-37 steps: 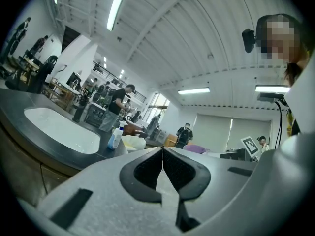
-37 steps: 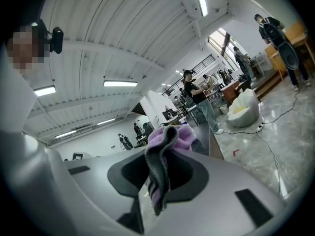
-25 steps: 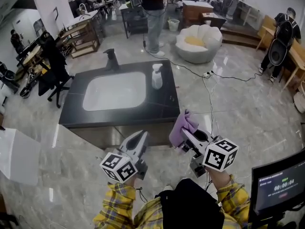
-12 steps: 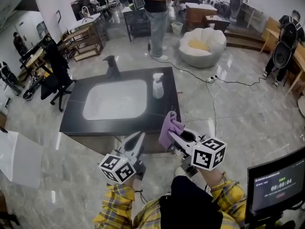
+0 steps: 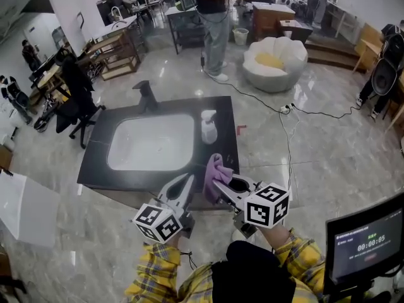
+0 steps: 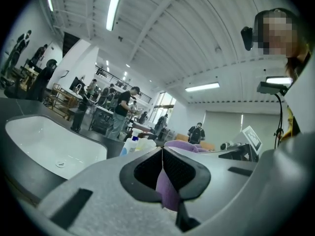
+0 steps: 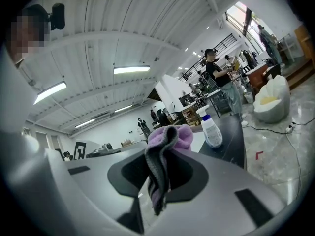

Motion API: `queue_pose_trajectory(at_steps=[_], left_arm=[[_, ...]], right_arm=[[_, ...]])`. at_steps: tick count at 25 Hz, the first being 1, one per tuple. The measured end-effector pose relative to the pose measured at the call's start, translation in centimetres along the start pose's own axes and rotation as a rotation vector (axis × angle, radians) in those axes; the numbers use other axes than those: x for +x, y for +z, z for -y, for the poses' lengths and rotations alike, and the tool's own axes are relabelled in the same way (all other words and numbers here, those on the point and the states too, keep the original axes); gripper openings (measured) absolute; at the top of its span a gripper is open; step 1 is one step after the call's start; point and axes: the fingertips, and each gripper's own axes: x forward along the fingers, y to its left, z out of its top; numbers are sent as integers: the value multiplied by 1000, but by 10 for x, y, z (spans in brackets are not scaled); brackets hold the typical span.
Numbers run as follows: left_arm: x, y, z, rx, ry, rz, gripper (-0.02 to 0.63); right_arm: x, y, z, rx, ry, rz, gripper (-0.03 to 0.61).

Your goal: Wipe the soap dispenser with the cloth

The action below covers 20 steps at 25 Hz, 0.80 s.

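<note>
A white soap dispenser (image 5: 208, 127) with a pump top stands on the dark counter (image 5: 224, 144), just right of the white basin (image 5: 151, 142); it also shows in the right gripper view as the soap dispenser (image 7: 210, 128). My right gripper (image 5: 213, 183) is shut on a purple cloth (image 5: 216, 170), which hangs bunched between the jaws as the cloth (image 7: 162, 163). It hovers at the counter's near edge, short of the dispenser. My left gripper (image 5: 187, 180) is shut with nothing in it, beside the right one; the cloth (image 6: 170, 186) shows behind its jaws.
A black tap (image 5: 146, 94) stands at the back of the counter. A white beanbag seat (image 5: 275, 55) and a cable (image 5: 287, 115) lie on the tiled floor to the right. A person (image 5: 214, 24) stands beyond the counter. A monitor (image 5: 366, 242) is at lower right.
Both grippers have come closer to the counter's near edge, the right one carrying the cloth leftward toward the dispenser. The view has shifted with them.
</note>
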Motion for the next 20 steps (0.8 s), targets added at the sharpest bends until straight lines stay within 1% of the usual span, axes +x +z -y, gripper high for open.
queue_pose_trajectory(at_steps=[6, 10, 15, 20], left_arm=[[41, 0, -8, 20, 19, 6, 6], [57, 3, -12, 24, 28, 7, 6], [81, -3, -18, 39, 45, -3, 6], [107, -3, -21, 36, 61, 15, 6]], right_arm=[[8, 18, 41, 5, 23, -10, 64], [12, 26, 54, 13, 36, -19, 64], [15, 31, 78, 8, 46, -35, 64], [14, 39, 98, -3, 64, -55, 64]])
